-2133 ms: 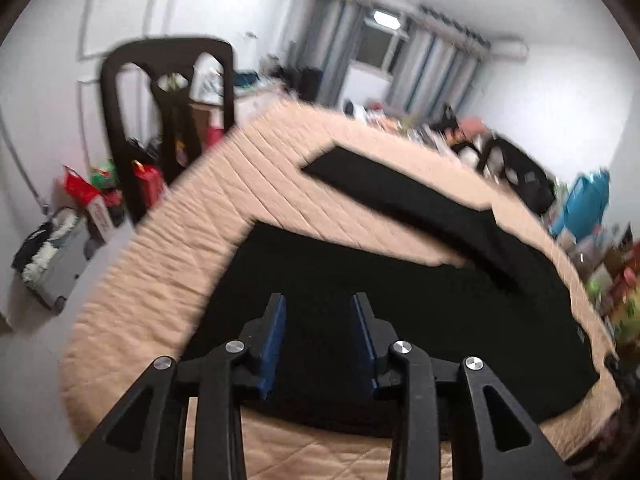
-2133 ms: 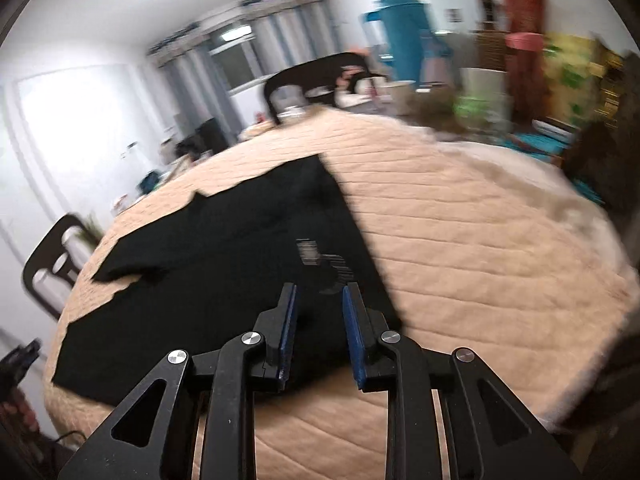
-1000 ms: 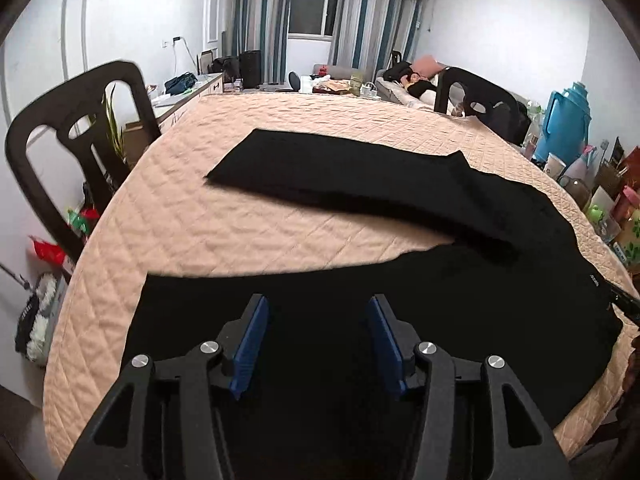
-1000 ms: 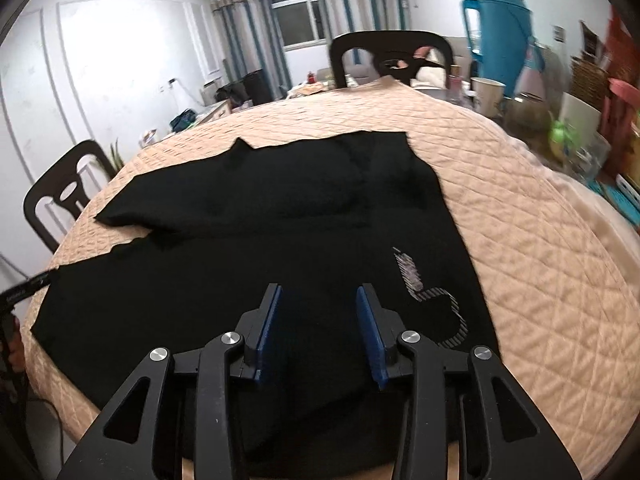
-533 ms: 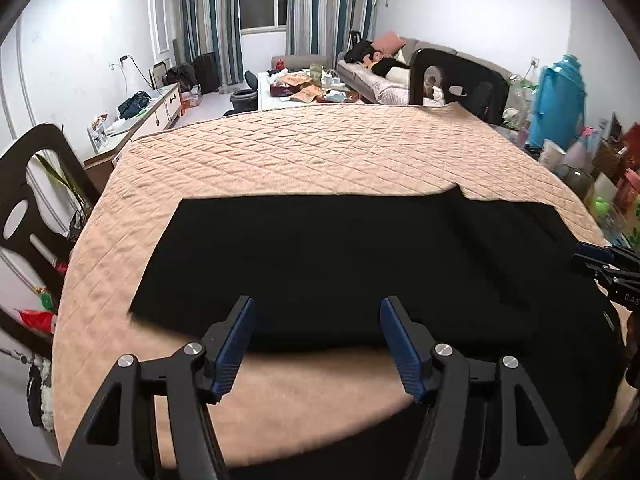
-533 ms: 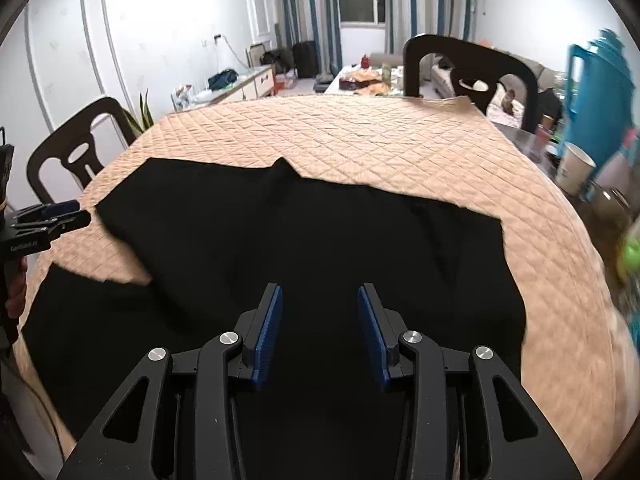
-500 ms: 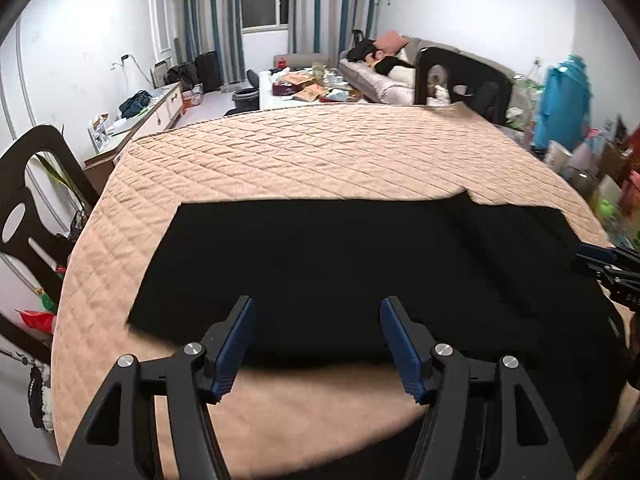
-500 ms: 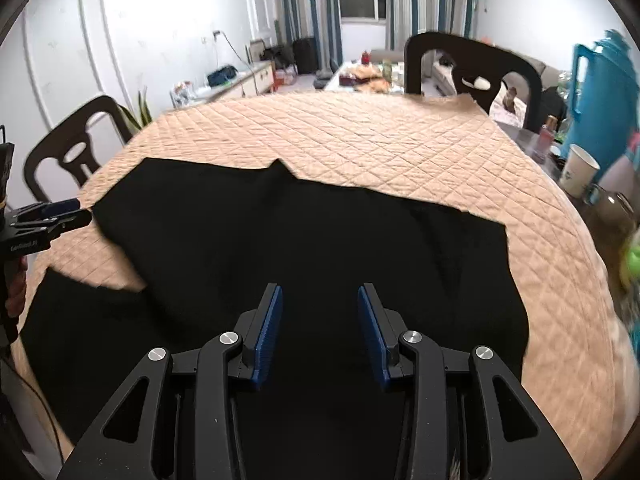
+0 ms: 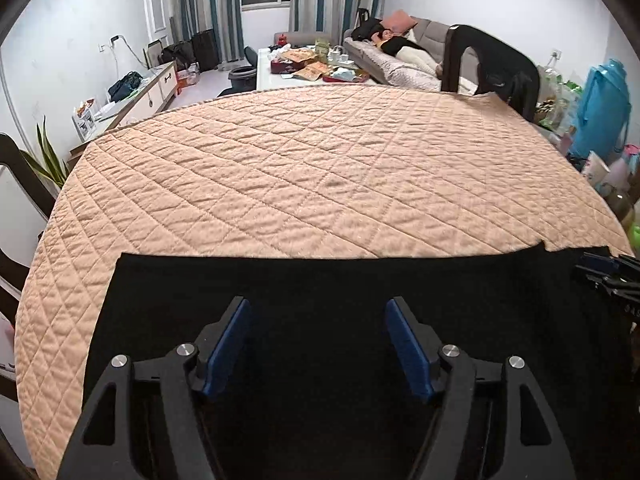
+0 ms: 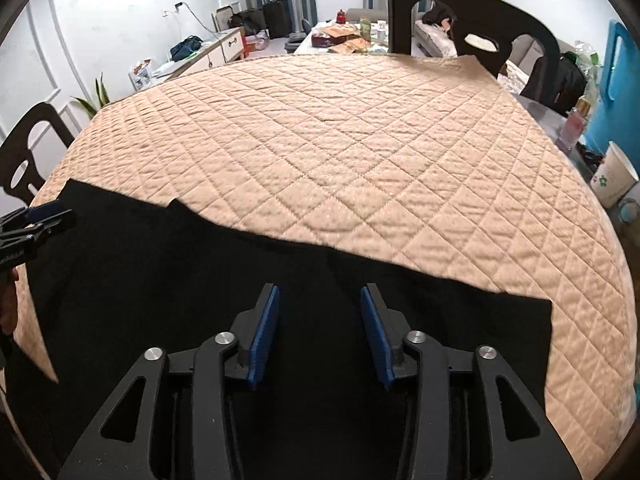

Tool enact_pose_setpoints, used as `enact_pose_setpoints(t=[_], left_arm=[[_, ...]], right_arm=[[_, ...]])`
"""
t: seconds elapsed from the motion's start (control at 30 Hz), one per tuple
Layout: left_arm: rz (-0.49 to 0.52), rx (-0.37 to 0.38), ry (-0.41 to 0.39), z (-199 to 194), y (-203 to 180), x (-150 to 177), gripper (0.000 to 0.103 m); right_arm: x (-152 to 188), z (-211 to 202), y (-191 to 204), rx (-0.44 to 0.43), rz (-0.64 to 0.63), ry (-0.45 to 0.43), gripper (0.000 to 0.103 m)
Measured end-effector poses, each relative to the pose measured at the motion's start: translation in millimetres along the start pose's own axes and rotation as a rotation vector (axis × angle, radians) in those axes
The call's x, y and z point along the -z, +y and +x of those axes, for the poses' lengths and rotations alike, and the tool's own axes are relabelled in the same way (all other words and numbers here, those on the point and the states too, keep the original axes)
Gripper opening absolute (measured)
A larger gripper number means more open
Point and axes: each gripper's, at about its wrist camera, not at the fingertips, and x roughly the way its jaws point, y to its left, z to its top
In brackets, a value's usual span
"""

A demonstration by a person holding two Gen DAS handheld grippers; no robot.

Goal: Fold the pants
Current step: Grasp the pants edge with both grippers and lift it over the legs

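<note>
Your left gripper (image 9: 318,342) hangs over the black pants (image 9: 320,280), its jaws wide and just opened further, gripping nothing. Your right gripper (image 10: 320,330) does the same, blue pads (image 10: 264,336) spread apart above the cloth. The pants lie flat across the lower part of both frames, on the quilted peach bench (image 10: 360,152), one straight edge facing the bare quilt.
</note>
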Motion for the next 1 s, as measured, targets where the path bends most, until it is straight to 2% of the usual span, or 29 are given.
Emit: enact_pose_setpoints(t=[0.1,0.23,0.27,0.3,0.33,0.37,0.4,0.47,0.5,0.53,0.7,0.83,1.0], left_arm=[[0.023,-0.012,0.031,13,-1,-2,0.074],[0.083,-0.044,-0.012,15,-11,2,0.077],[0.084,-0.046,-0.014,14,-12,3,0.073],[0.089,-0.034,-0.013,12,-14,4,0.061],[0.103,-0.014,-0.012,10,-16,4,0.057],[0.126,-0.015,-0.017,7,-20,6,0.047],[0.149,-0.010,-0.024,6,-26,8,0.033],[0.170,0.003,-0.031,2,-34,11,0.018],[0.176,-0.005,-0.032,1,-37,11,0.008],[0.179,-0.011,-0.032,0,-39,10,0.005],[0.146,-0.026,-0.053,-18,-37,15,0.004],[0.137,-0.021,-0.122,-59,-35,26,0.004],[0.130,0.016,-0.212,-118,-34,50,0.003]], right_arm=[[-4,5,4,0.029,-0.037,-0.002,0.048],[-6,7,9,0.048,-0.045,-0.005,0.048],[-5,7,9,0.047,-0.049,-0.009,0.045],[-6,7,9,0.036,-0.054,-0.014,0.036],[-6,7,12,0.030,-0.061,-0.014,0.024],[-7,7,15,0.028,-0.063,-0.012,0.023],[-8,8,18,0.036,-0.072,-0.012,0.018],[-9,8,21,0.047,-0.083,-0.015,0.014],[-11,9,21,0.049,-0.086,-0.016,0.013],[-12,9,21,0.047,-0.086,-0.016,0.011],[-7,-16,18,0.015,-0.060,-0.067,0.009],[5,-54,20,-0.020,-0.058,-0.147,0.009],[37,-106,22,-0.058,-0.044,-0.250,0.009]])
